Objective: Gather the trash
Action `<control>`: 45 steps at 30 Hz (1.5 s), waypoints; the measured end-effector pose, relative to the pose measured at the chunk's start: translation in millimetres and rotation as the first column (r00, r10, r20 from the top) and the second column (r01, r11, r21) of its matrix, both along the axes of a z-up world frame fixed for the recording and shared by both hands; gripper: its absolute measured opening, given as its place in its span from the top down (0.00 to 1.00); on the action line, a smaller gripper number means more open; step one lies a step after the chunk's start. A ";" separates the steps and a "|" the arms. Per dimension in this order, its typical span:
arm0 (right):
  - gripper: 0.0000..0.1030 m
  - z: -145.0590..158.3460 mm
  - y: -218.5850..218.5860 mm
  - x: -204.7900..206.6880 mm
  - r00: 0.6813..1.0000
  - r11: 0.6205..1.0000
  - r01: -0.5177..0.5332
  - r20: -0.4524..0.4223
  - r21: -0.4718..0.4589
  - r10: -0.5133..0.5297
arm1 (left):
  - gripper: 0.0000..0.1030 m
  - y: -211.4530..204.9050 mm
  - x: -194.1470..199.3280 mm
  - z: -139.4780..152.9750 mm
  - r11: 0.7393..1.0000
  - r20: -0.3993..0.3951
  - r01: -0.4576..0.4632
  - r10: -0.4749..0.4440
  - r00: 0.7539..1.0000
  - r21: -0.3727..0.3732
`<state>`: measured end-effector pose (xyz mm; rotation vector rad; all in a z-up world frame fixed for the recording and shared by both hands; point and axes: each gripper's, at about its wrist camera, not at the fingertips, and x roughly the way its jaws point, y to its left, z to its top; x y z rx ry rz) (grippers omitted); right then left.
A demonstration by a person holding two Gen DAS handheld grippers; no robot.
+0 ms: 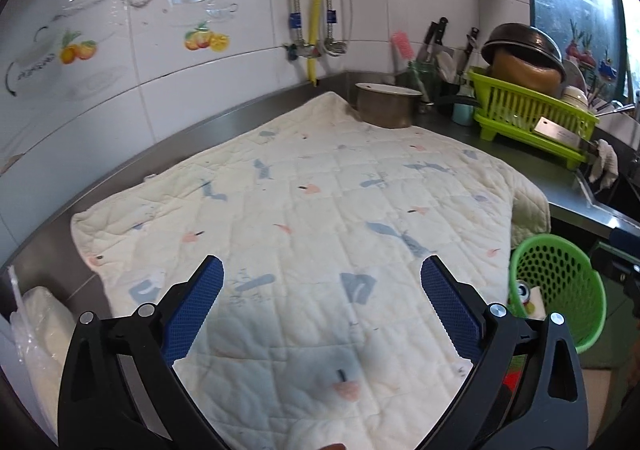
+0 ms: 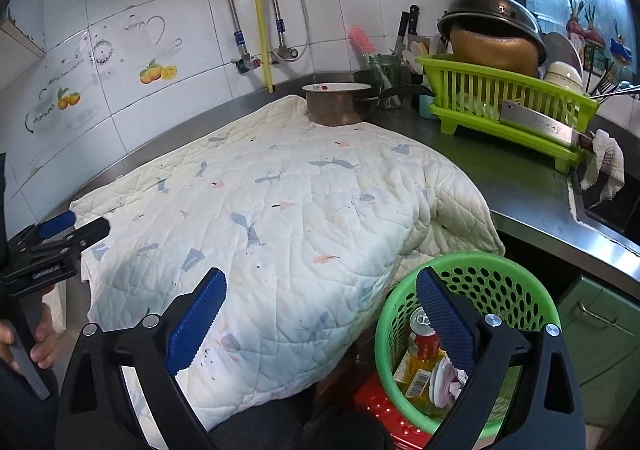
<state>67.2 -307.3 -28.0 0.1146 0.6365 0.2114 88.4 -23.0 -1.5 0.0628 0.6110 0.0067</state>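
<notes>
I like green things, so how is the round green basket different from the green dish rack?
The green basket is round, with small round holes; the dish rack is long and boxy, with upright slats. The green basket sits low beside the counter and holds trash like a red can; the dish rack stands on the counter, holding bowls and a cleaver. Both are green plastic.

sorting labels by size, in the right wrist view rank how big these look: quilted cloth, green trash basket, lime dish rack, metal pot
1. quilted cloth
2. green trash basket and lime dish rack: look about alike; the basket sits much nearer the camera, so I won't rank them.
3. metal pot
</notes>
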 end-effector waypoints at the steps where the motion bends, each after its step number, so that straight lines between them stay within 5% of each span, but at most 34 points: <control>1: 0.10 -0.3 1.8 -1.2 1.000 1.000 0.002 -0.001 0.010 -0.002 | 0.05 1.9 -1.2 -0.9 1.000 0.001 -0.005 0.005 1.000 0.001; 45: 0.09 6.6 13.4 -17.5 0.999 1.000 0.018 0.029 -0.003 -0.017 | 0.05 -3.8 -35.6 5.5 0.998 0.041 0.058 -0.058 0.997 -0.010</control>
